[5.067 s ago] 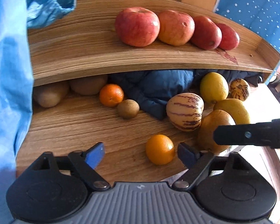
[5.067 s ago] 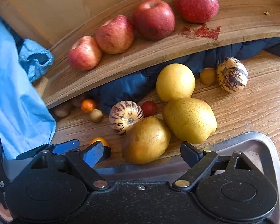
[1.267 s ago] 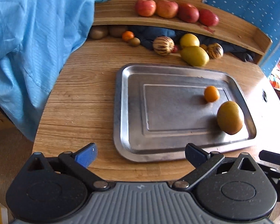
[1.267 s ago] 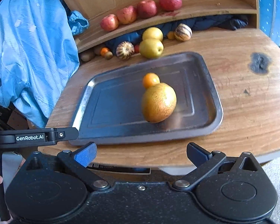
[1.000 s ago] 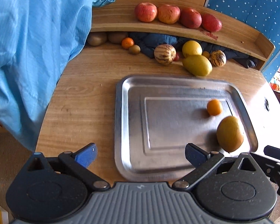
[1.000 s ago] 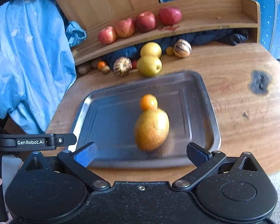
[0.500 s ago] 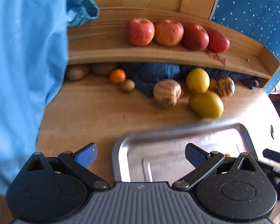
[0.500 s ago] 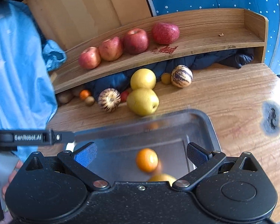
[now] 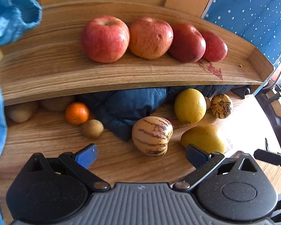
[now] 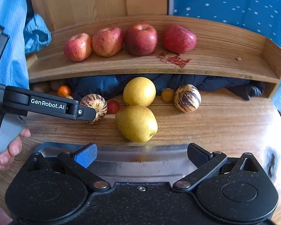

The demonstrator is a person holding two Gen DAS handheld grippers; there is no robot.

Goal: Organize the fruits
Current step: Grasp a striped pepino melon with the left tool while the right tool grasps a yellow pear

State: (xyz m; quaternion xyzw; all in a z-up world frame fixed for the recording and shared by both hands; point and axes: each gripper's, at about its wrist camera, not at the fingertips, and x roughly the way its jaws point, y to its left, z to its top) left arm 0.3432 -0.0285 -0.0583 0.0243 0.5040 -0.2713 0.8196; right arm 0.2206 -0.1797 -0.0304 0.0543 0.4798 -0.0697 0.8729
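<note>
My left gripper (image 9: 140,154) is open and empty, low over the wooden table, with a striped melon (image 9: 151,136) just ahead between its fingers. A yellow pear (image 9: 203,138) and a round yellow fruit (image 9: 190,105) lie to its right. An orange (image 9: 77,113) and a kiwi (image 9: 92,128) sit to the left. My right gripper (image 10: 140,154) is open and empty above the far rim of the metal tray (image 10: 140,160). Ahead of it lies the yellow pear (image 10: 136,123). Several red apples (image 9: 105,38) line the shelf.
A curved wooden shelf (image 9: 103,76) overhangs the back of the table, with a dark blue cloth (image 9: 125,106) stuffed beneath. A light blue garment (image 9: 11,15) hangs at the left. A second striped melon (image 10: 187,97) and a small red fruit (image 10: 113,106) lie nearby. A hand (image 10: 7,146) holds the left gripper's handle.
Both grippers have moved forward from above the tray to the fruit under the shelf. The tray with its orange and brown pear has dropped out of the left wrist view.
</note>
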